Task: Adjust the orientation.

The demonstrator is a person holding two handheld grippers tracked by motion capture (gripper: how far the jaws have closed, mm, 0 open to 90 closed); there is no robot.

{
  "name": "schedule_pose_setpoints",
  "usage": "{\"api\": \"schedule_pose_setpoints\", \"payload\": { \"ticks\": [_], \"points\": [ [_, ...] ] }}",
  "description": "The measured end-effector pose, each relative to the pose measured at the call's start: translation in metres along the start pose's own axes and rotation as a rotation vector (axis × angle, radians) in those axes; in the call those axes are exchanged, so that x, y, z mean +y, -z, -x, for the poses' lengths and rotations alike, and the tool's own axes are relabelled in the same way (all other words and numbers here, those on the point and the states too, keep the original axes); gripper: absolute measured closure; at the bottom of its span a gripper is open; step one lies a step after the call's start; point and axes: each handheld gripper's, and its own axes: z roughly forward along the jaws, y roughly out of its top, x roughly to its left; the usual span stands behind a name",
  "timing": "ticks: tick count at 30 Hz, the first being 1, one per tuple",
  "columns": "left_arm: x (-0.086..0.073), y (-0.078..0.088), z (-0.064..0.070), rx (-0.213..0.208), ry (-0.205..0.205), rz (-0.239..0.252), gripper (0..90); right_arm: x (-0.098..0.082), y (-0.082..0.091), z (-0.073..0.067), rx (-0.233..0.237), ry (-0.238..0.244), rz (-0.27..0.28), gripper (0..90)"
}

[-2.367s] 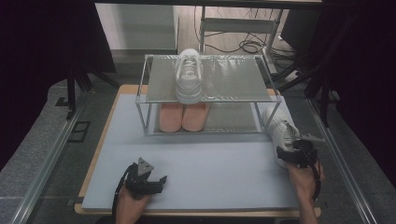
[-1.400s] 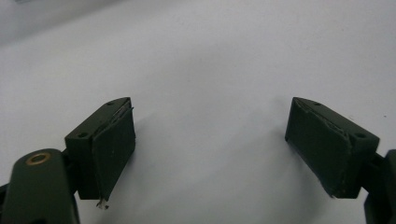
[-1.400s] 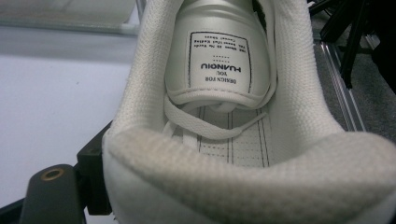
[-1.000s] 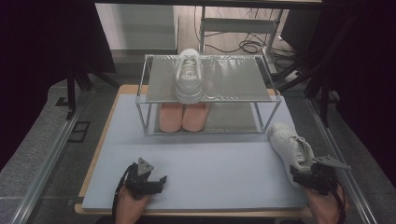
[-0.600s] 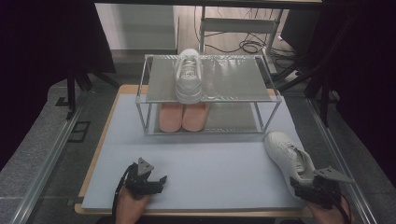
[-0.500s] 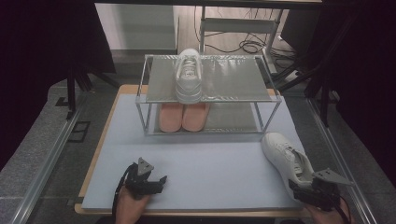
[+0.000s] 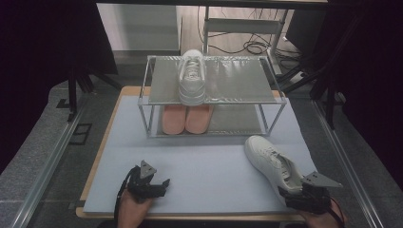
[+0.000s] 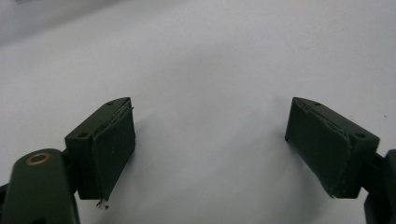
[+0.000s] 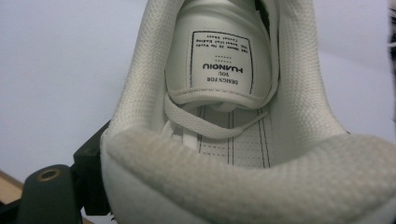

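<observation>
Sneaker (image 7: 274, 163) sits heel-first between your right gripper (image 7: 308, 195) fingers, clamped at its padded collar, light but squashy so grip the firmer heel; left gripper (image 7: 148, 183) fingers gape wide, empty.

2 white sneakers (image 7: 192, 78) (image 7: 274, 162), 2 pink slippers (image 7: 174, 118) (image 7: 198, 118), 1 rack (image 7: 233, 80).

The high view looks forward and down over the worktop (image 7: 199, 175). Each tongs view sits close, low over that same worktop surface.
</observation>
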Motion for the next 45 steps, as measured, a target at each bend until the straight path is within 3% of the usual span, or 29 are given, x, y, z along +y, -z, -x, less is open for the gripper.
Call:
{"api": "schedule_pose_setpoints", "payload": {
  "ticks": [16, 22, 32, 35, 38, 42, 45],
  "points": [
    [0.0, 0.0, 0.0, 0.0, 0.0, 0.0, 15.9, 0.028, -0.033, -0.038, 0.152, 0.143, -0.001, 13.1],
    [0.0, 0.0, 0.0, 0.0, 0.0, 0.0, 15.9, 0.029, -0.051, -0.032, 0.176, 0.154, -0.058, 10.1],
    [0.0, 0.0, 0.0, 0.0, 0.0, 0.0, 15.9, 0.03, -0.046, -0.024, 0.209, 0.194, -0.059, 6.4],
    [0.0, 0.0, 0.0, 0.0, 0.001, 0.0, 15.9, 0.033, -0.038, -0.018, 0.251, 0.163, -0.011, 0.5],
    [0.0, 0.0, 0.0, 0.0, 0.0, 0.0, 15.9, 0.037, -0.027, -0.013, 0.252, 0.147, 0.014, 0.0],
    [0.0, 0.0, 0.0, 0.0, 0.0, 0.0, 15.9, 0.046, -0.016, -0.003, 0.317, 0.078, 0.025, 0.0],
    [0.0, 0.0, 0.0, 0.0, 0.0, 0.0, 15.9, 0.055, -0.012, 0.004, 0.347, 0.034, -0.006, 2.8]
  ]
}}
